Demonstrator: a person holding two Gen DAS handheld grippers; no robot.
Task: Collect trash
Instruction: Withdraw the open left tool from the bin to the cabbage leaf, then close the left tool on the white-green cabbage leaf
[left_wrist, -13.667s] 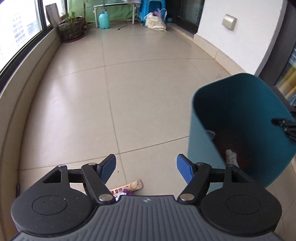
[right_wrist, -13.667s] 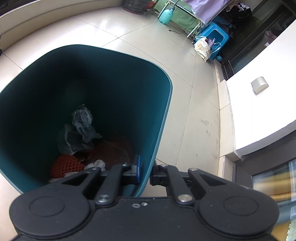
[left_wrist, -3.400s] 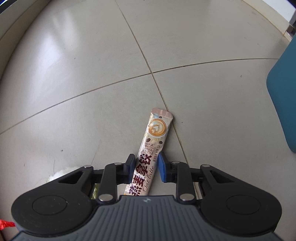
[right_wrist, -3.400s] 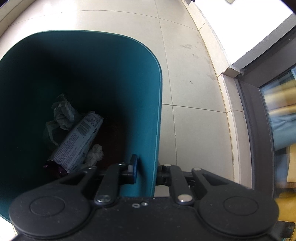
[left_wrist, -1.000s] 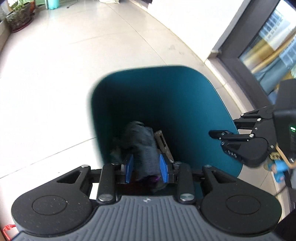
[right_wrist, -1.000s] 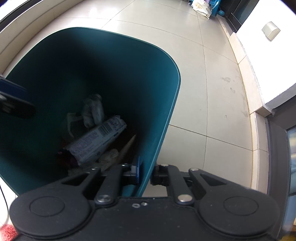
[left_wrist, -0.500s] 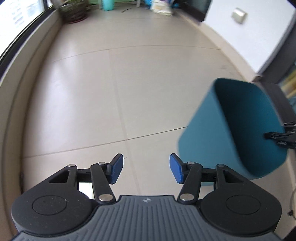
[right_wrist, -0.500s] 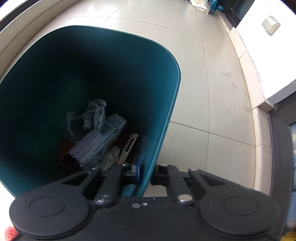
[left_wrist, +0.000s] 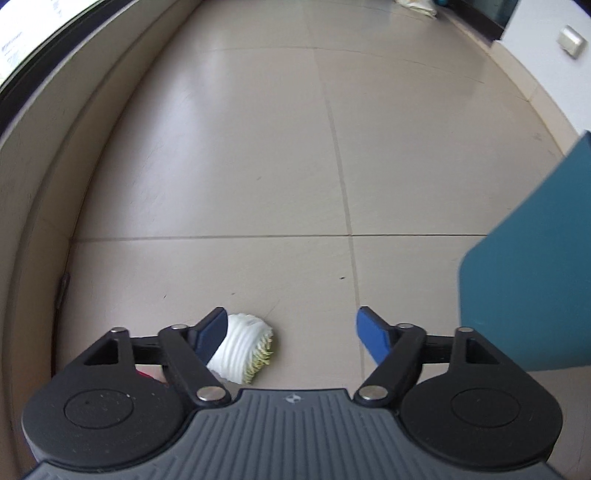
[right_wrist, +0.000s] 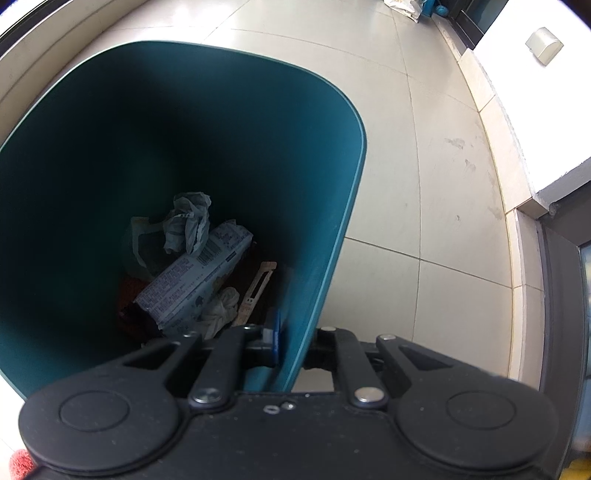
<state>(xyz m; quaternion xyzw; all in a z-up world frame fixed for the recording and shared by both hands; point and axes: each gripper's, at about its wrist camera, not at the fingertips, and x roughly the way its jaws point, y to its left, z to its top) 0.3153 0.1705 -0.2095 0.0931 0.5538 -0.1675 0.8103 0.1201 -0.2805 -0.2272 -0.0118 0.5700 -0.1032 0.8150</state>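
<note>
Trash, a white ribbed wrapper (left_wrist: 242, 347), lies on the floor (left_wrist: 258, 166) just beside the left gripper (left_wrist: 291, 332), whose jaws have just been opening and stand empty. The right gripper (right_wrist: 295, 338) clamps the teal bin's (right_wrist: 332, 236) wall.

Left gripper (left_wrist: 291, 328): pointed steeply down toward the floor, jaws spread wide and just been opening, with nothing between the blue pads (left_wrist: 371, 334). The left pad overlaps a white ribbed piece of trash (left_wrist: 243, 347) in view; contact cannot be determined.

Right gripper (right_wrist: 295, 341): pointed steeply down, jaws closed tight on the near wall of the teal bin (right_wrist: 332, 236), one blue pad inside the wall and the other finger outside it.
</note>
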